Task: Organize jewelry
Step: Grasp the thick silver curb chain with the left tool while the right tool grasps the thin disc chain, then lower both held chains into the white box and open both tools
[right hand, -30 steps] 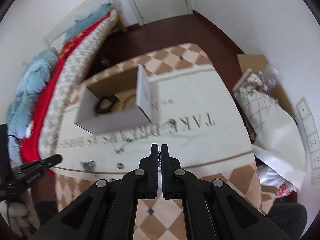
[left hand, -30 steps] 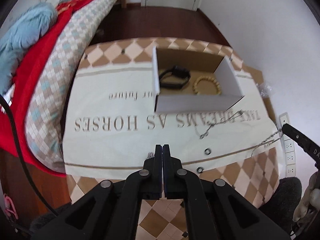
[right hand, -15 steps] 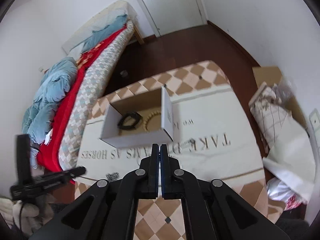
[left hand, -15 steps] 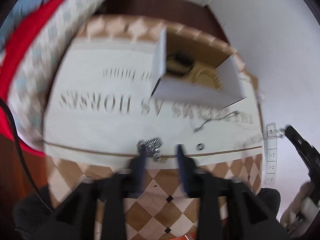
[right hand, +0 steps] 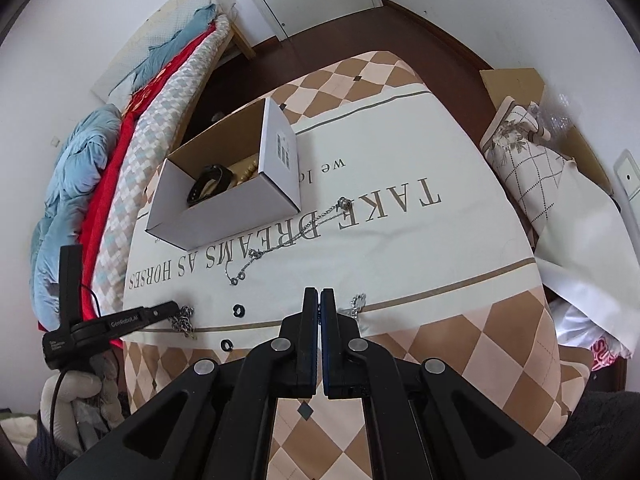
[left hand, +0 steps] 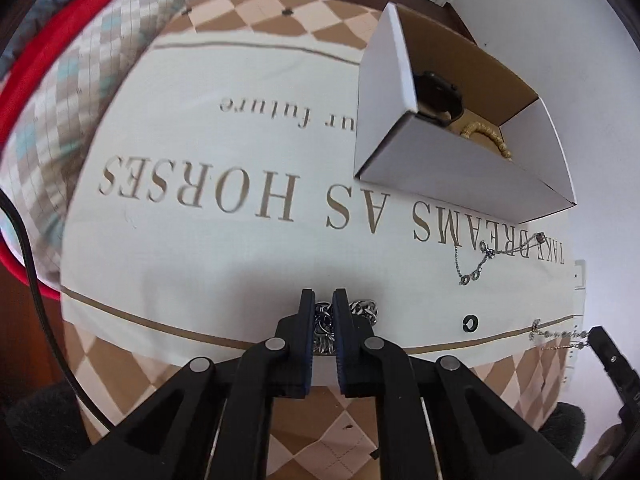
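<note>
My left gripper [left hand: 323,300] is down on the table with its jaws closed around a chunky silver chain bracelet [left hand: 362,309], seen also in the right wrist view [right hand: 182,318]. My right gripper [right hand: 321,298] is shut on a thin silver chain [right hand: 358,303], which shows at its tip in the left wrist view [left hand: 560,335]. A white cardboard box [left hand: 452,168] holds a black watch [left hand: 438,94] and a beaded bracelet [left hand: 486,140]. A thin necklace [right hand: 288,244] lies in front of the box. Two black rings [right hand: 239,310] [right hand: 227,345] lie near the front.
The table carries a white printed cloth [left hand: 240,152] over a checked cover. A bed with red and blue bedding [right hand: 88,168] runs along the left. Bags and a cardboard sheet [right hand: 532,136] stand on the floor to the right.
My left gripper opened, dropped to the table and closed around the chunky silver bracelet. My right gripper stayed shut and rose and drew back from the table.
</note>
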`<state>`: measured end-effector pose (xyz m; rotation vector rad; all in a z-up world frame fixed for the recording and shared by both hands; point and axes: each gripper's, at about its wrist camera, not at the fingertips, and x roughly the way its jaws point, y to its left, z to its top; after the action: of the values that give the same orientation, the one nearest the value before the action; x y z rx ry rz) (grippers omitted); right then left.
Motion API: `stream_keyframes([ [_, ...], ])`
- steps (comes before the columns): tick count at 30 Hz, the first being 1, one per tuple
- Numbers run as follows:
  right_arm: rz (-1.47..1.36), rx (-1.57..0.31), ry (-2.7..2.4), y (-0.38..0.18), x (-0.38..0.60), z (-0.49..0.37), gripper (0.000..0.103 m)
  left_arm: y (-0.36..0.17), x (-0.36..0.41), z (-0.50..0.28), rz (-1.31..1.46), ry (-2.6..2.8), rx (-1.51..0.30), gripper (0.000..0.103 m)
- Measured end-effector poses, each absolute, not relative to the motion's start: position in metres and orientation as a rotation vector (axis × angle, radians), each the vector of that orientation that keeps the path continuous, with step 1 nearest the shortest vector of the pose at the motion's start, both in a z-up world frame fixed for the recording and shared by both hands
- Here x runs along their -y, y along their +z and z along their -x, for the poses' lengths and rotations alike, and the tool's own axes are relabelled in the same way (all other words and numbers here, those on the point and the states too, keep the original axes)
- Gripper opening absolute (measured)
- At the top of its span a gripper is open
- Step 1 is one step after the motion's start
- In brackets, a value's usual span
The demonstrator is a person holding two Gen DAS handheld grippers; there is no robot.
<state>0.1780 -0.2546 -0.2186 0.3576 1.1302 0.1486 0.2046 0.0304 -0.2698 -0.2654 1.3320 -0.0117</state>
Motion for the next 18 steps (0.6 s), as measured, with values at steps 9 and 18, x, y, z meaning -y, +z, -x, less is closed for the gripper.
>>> stream_keyframes([
  [9,-0.361,-1.084,0.197,-0.192,0.247,-0.182,0.001,-0.211,-0.034,-0.190,0.255,-0.071,-1.216,0.006],
  [18,-0.341,-1.002,0.274,-0.138,0.233,-0.201,0.001,-0.131,-0.034,-0.200,0.270,-0.154,-1.081,0.006],
])
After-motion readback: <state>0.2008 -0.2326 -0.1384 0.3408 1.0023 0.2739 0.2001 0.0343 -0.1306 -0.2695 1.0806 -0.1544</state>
